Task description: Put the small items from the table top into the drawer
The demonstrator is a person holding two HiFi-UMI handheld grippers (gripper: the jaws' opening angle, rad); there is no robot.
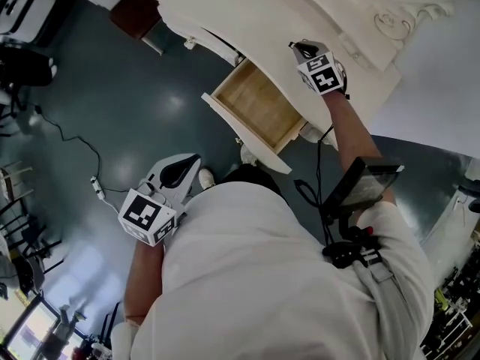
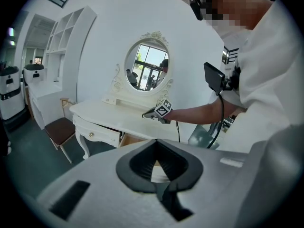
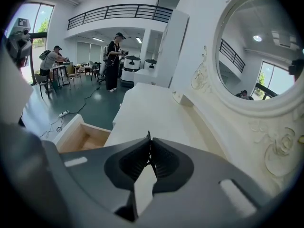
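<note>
- The right gripper (image 1: 298,48) is out over the dressing table (image 3: 156,110). The right arm is stretched forward and the bare forearm (image 1: 352,130) reaches away from the body. The marker cube (image 1: 322,74) faces up, and the gripper's nose tips forward and down toward the table top.
- Its jaws are pressed together at the tips, with a thin dark sliver (image 3: 148,134) pinched between them. What the sliver is cannot be told.
- The drawer (image 3: 81,137) stands open, below this gripper and off to its left, with its pale wooden inside showing. The gripper is clear of it, above the white table top.
- Ahead of this gripper and to its right rises the oval mirror (image 3: 266,46) in its carved frame.
- The left gripper (image 1: 193,160) is held low and close to the body, with the left forearm alongside the torso. It hangs above the dark floor (image 1: 127,103), well apart from the table, and points forward and somewhat down.
- Its jaws meet at the tips with nothing between them.
- From this gripper, the open drawer lies ahead and slightly below. The right gripper is beyond it, over the table top. A chair (image 2: 61,129) with a dark red seat stands off to the left, beside the table's end.
</note>
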